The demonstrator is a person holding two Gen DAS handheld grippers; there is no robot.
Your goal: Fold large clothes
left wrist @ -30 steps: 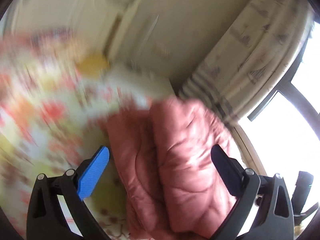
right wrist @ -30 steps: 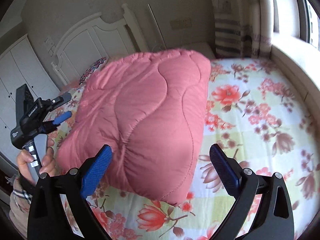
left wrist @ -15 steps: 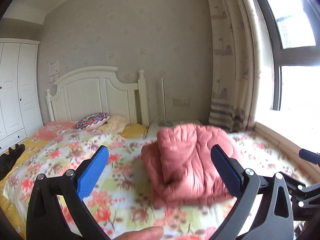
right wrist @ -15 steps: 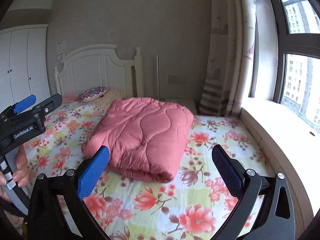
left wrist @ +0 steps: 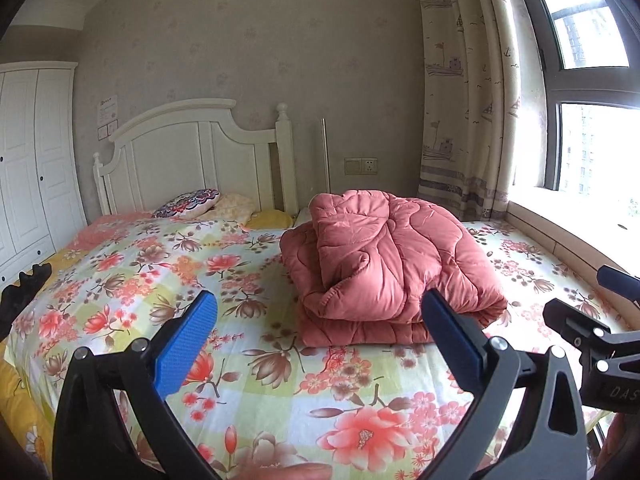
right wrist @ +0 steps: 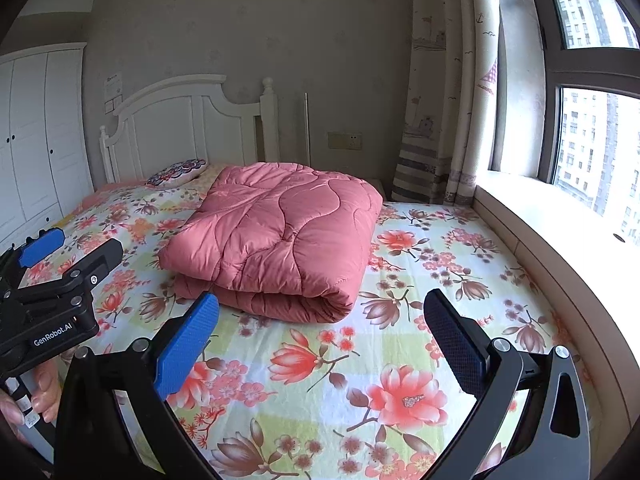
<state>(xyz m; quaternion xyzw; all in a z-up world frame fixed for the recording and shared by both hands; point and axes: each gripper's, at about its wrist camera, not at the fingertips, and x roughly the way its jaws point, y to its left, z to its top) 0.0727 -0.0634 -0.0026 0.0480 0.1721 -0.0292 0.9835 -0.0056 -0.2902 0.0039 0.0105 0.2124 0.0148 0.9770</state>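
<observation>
Lying folded on the floral bedsheet [right wrist: 420, 264], pink quilt [right wrist: 276, 236] sits apart from both tools; left gripper [left wrist: 320, 344] and right gripper [right wrist: 322, 344] gape wide, holding nothing.

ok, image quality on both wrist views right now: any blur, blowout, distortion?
Left wrist: sharp, no motion blur; the window is blown out to near white; fisheye bends the curtain and darkens the corners. Right wrist: also sharp, with quilt stitching legible; its window is milder, buildings outside readable, though the sill glares white.
</observation>
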